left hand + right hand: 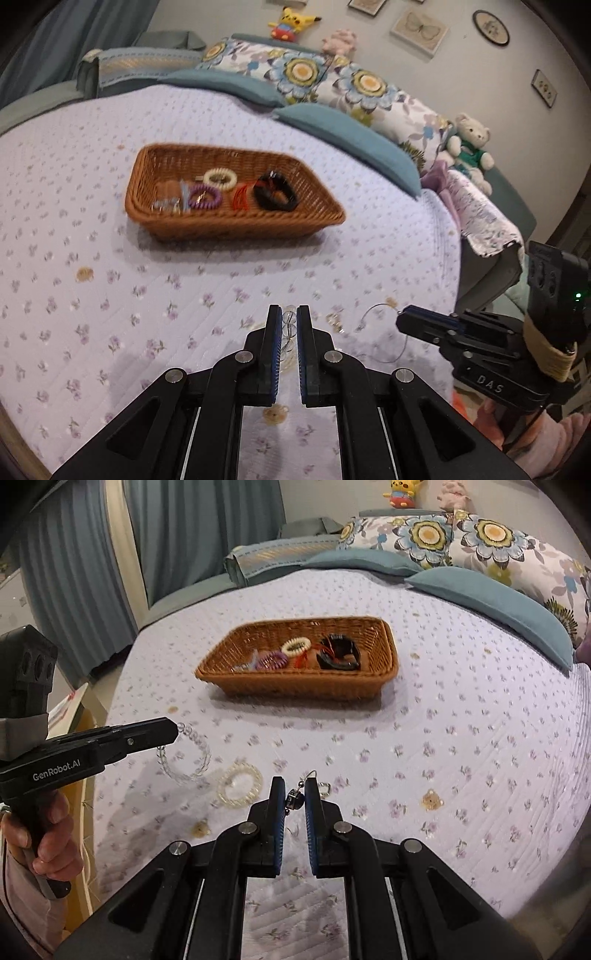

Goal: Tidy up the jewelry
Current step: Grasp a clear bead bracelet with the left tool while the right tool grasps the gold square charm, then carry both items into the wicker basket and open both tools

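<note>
A brown wicker basket [236,221] [295,690] sits mid-bed holding a cream bracelet [220,177], a purple coil tie [205,196], red bands and a black scrunchie [275,192]. My left gripper [287,314] is shut on a clear bead bracelet [289,325], which hangs from it above the bedspread [186,757]. My right gripper [294,790] is shut on a dark bead earring [293,799] with a wire hook. A clear coil hair tie [239,784] lies on the bedspread between the grippers. A small earring [325,788] lies just right of the right gripper.
The lilac floral bedspread [443,738] covers the bed. Teal and flowered pillows [480,542] line the far side. A teddy bear [471,147] sits at the bed's right end. Curtains [166,535] hang at the left.
</note>
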